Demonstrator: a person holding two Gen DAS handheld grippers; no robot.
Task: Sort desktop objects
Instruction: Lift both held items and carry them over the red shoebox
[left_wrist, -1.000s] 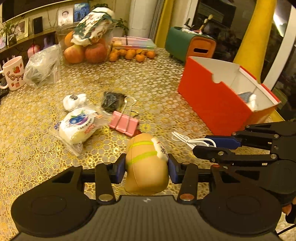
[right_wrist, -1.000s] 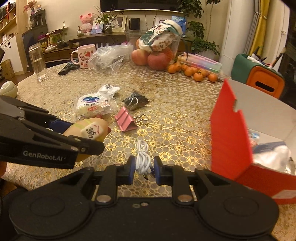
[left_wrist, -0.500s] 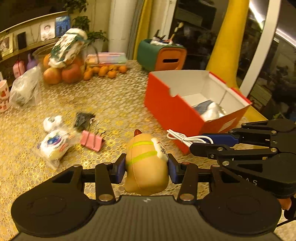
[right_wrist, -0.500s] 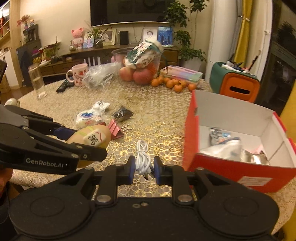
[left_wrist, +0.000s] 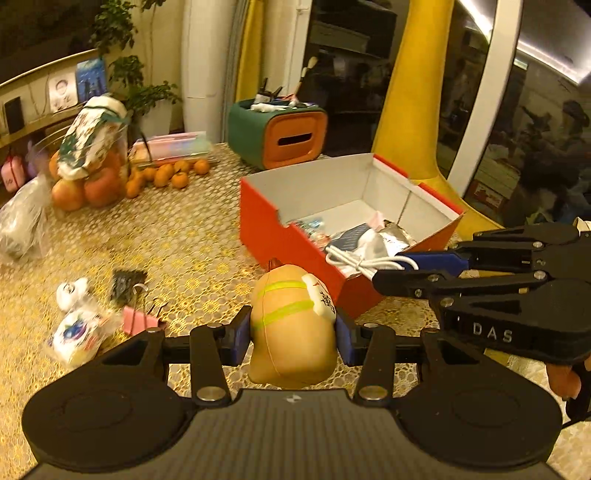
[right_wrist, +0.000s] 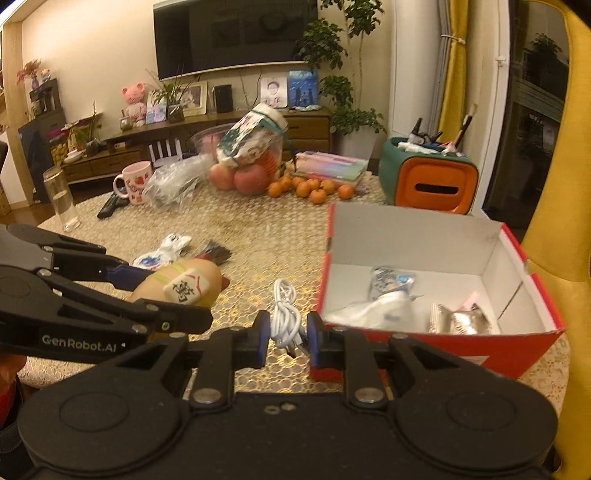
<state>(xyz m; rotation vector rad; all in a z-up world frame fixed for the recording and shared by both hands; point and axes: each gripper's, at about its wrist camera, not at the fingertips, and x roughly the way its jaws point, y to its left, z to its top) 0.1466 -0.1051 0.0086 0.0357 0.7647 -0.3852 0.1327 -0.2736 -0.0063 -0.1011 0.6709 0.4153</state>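
While both grippers are raised above the gold lace-patterned tablecloth (left_wrist: 192, 236), each is seen closed on its own item. The left gripper (left_wrist: 291, 334) is clamped on a soft, rounded tan squishy toy (left_wrist: 291, 332), banded with two yellow-green stripes and tagged with a white mahjong-tile label; the blue pads (left_wrist: 238, 334) are pressed into its sides. The right gripper (right_wrist: 289, 330) is nearly shut on a coiled white USB cable (right_wrist: 285, 310), its glossy loops pinched between the pads. A red cardboard box (right_wrist: 406, 350) with a white interior is seen open-topped just right of the cable; crinkled foil and plastic packets (right_wrist: 391, 310) lie inside. On the table beyond, a pink binder clip (left_wrist: 138, 321), a black binder clip (left_wrist: 123, 282) and a clear-wrapped snack packet (left_wrist: 74, 334) lie close together. Smooth tangerines (right_wrist: 310, 186) are clustered near the far edge, beside apples.
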